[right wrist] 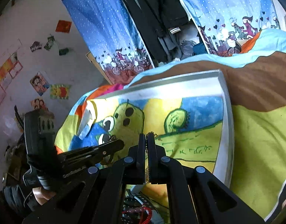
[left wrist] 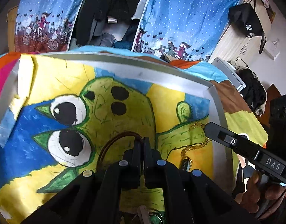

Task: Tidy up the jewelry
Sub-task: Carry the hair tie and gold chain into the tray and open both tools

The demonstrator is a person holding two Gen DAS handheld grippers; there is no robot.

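A thin brown cord bracelet (left wrist: 120, 135) loops out from the tips of my left gripper (left wrist: 142, 139), which is shut on it above a framed cactus painting (left wrist: 176, 85). At the right of the same view my right gripper (left wrist: 207, 127) holds a gold chain (left wrist: 194, 147) that trails down to a dark pendant (left wrist: 186, 165) on the painting. The right wrist view shows the right gripper (right wrist: 147, 135) shut, with the gold chain (right wrist: 147, 145) running between its fingers. My left gripper (right wrist: 121, 142) reaches in from the left there.
The painting's silver frame (right wrist: 227, 123) lies on a colourful bedspread (right wrist: 258, 140). Red beaded pieces (right wrist: 146, 212) sit below the right gripper. Blue patterned curtains (left wrist: 189, 18) and dark hanging clothes (left wrist: 109, 9) stand behind. A person's hand (left wrist: 255, 186) grips the right tool.
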